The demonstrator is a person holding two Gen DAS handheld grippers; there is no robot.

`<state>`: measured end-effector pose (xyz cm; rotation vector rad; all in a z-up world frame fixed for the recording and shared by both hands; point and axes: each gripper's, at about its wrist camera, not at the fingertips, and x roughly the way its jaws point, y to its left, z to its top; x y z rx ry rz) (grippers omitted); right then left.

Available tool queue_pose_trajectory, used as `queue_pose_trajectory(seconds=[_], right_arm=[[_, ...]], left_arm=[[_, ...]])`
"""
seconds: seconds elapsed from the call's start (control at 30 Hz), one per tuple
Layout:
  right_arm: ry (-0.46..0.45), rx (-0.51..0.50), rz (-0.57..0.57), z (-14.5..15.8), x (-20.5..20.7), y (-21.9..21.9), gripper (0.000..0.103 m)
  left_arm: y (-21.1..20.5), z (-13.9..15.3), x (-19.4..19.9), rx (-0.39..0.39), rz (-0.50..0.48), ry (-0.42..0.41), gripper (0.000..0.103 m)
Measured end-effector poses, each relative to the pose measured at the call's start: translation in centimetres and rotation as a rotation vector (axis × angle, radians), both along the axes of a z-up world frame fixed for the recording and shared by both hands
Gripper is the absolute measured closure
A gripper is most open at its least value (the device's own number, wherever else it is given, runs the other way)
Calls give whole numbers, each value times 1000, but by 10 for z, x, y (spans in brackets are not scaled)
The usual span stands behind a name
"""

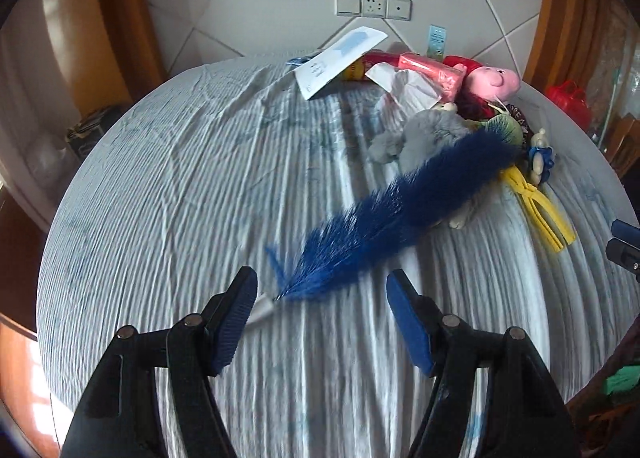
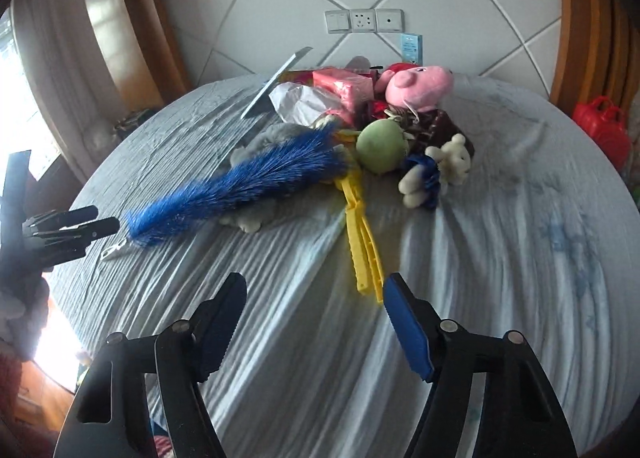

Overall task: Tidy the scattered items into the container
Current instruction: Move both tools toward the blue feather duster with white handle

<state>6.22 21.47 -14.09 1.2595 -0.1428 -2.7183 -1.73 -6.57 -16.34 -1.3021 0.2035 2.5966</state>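
Scene: a bed (image 2: 500,218) with a striped sheet, and a pile of scattered things near its head by the padded wall.
Left gripper (image 1: 322,322): jaws apart, nothing between the pads; it hangs over the narrow tip of the blue duster (image 1: 404,210).
Right gripper (image 2: 314,322): jaws apart and empty, just short of the near end of the yellow tongs (image 2: 362,242).
Duster: lies slantwise, its brush end resting against the grey plush (image 1: 432,134), its pale handle tip (image 1: 264,308) on bare sheet.
Tongs: the far end is tucked under the duster and the green ball (image 2: 380,148); the near end lies free.
Rest of pile: pink pig (image 2: 416,86), white bear (image 2: 452,162), red pack (image 2: 344,92), a white card (image 1: 340,58).
Container: not seen in either view (so its place cannot be told).
Step, as I judge it: pick the two long items first.
How to do it well: grip the duster at its handle tip, not the bristles; close on the tongs' free end, then draw each out along its length so the plush and ball are not dragged.
Risk: sheet folds caught in the pads.
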Motion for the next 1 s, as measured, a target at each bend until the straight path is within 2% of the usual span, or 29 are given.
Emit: queue_pose_trajectory(seconds=[0.1, 0.3, 0.47, 0.73, 1.0], right_arm=[[-5, -3, -4, 2, -21, -4, 33], [-39, -16, -18, 1, -67, -15, 33], [-69, -10, -12, 0, -97, -16, 33], [-126, 6, 16, -11, -149, 0, 31], [-196, 9, 119, -36, -180, -11, 31]], left_arm=[[4, -5, -18, -14, -30, -13, 20], [-16, -28, -42, -35, -20, -65, 19], [-37, -44, -42, -37, 28, -109, 19], [-65, -64, -30, -38, 186, -166, 19], [-80, -74, -24, -33, 323, -178, 19]])
